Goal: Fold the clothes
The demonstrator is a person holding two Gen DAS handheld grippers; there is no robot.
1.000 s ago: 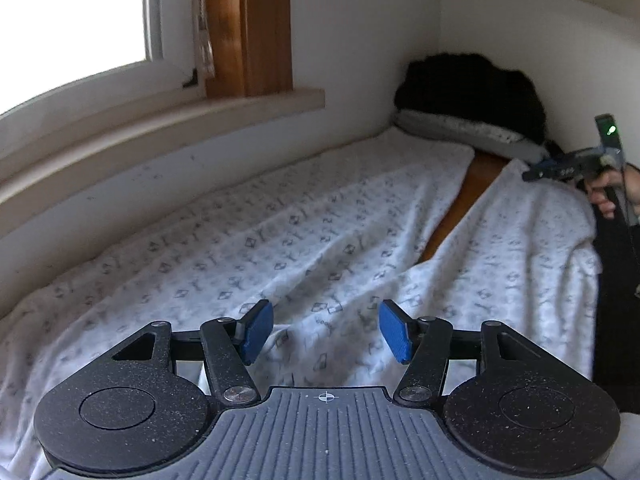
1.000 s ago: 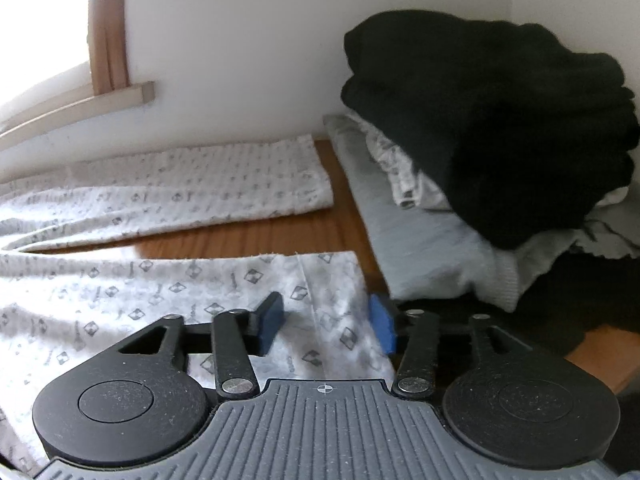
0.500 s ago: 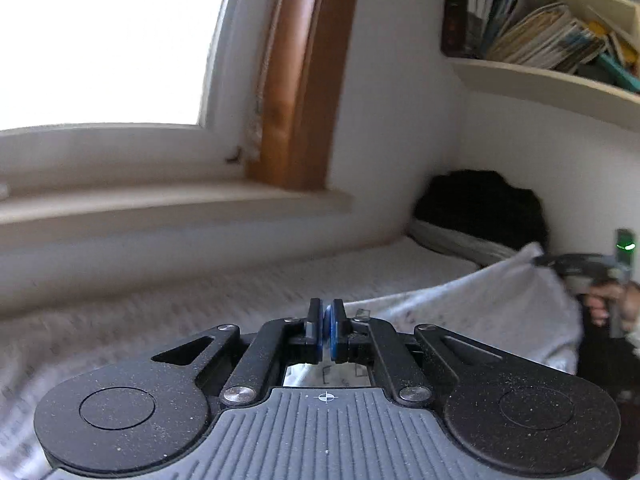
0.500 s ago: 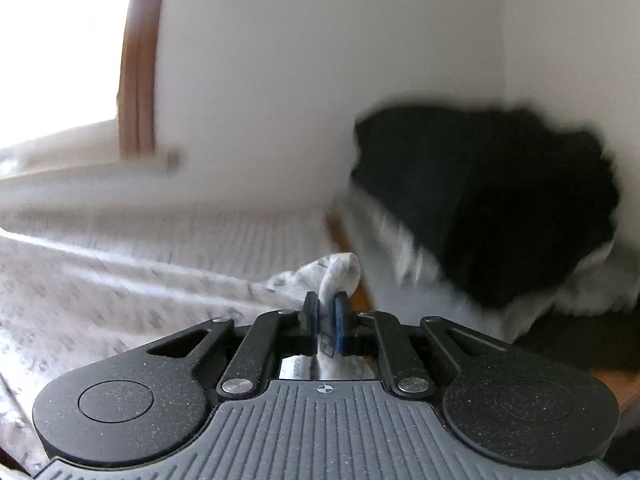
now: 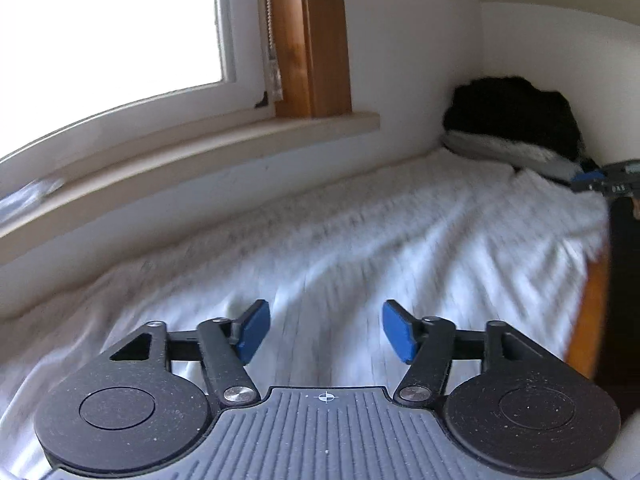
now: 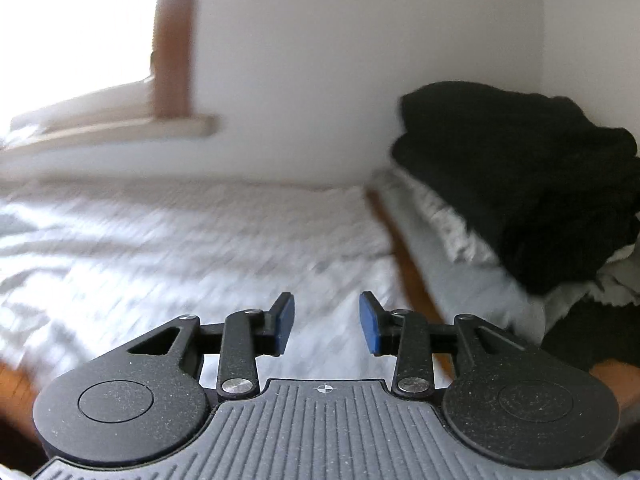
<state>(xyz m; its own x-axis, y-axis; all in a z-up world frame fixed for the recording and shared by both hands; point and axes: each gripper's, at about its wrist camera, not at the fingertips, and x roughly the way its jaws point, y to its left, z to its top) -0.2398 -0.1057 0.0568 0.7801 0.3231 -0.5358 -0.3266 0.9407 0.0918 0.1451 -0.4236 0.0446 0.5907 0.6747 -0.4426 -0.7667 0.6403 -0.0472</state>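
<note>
A white patterned garment [image 5: 360,248] lies spread and folded over on the wooden table, blurred by motion; it also shows in the right wrist view [image 6: 180,248]. My left gripper [image 5: 324,330] is open and empty just above the cloth near its left end. My right gripper [image 6: 326,326] is open and empty above the cloth's right end, and shows small at the far right of the left wrist view [image 5: 600,182].
A stack of folded clothes, black on top [image 6: 520,188] over grey and white ones [image 6: 460,256], sits in the back right corner [image 5: 512,120]. A window sill [image 5: 200,160] and wall run along the back. Bare wooden table [image 5: 588,312] shows at the right.
Both grippers were shut on the garment's near edge and lifted it half a second ago; now both have opened and let it go, and the cloth lies folded toward the wall.
</note>
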